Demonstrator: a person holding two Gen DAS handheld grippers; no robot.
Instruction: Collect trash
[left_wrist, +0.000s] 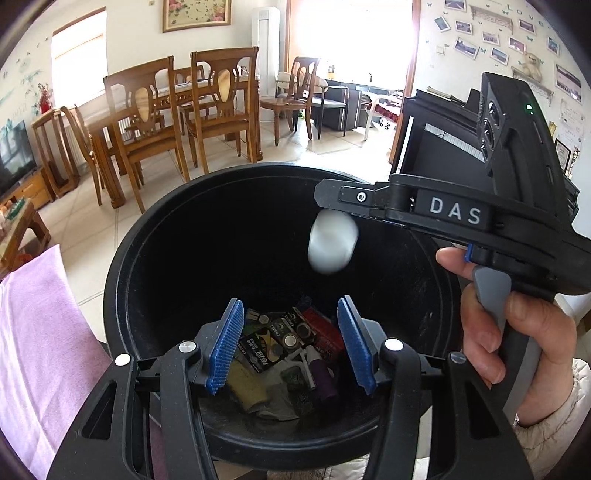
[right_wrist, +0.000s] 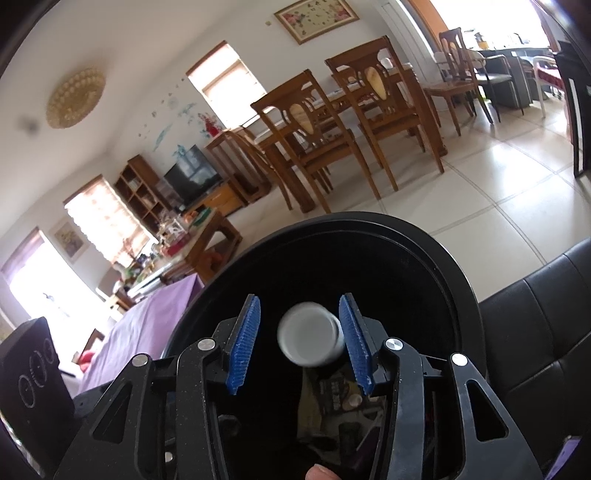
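Note:
A black round trash bin (left_wrist: 122, 258) fills the lower part of both views; its rim also shows in the right wrist view (right_wrist: 454, 273). Battery packs, wrappers and other trash (left_wrist: 284, 354) lie at its bottom. A small white bottle (left_wrist: 332, 243), blurred, is in the air inside the bin, just below my right gripper's fingers (left_wrist: 328, 192). In the right wrist view the bottle (right_wrist: 310, 339) sits between the open blue pads, touching neither clearly. My right gripper (right_wrist: 299, 343) is open. My left gripper (left_wrist: 291, 347) is open and empty over the bin.
A purple cloth (left_wrist: 40, 339) lies to the left of the bin. A black leather seat (right_wrist: 535, 332) is on the right. Wooden dining chairs and a table (left_wrist: 177, 110) stand beyond on the tiled floor. A low table with clutter (right_wrist: 177, 240) is at the left.

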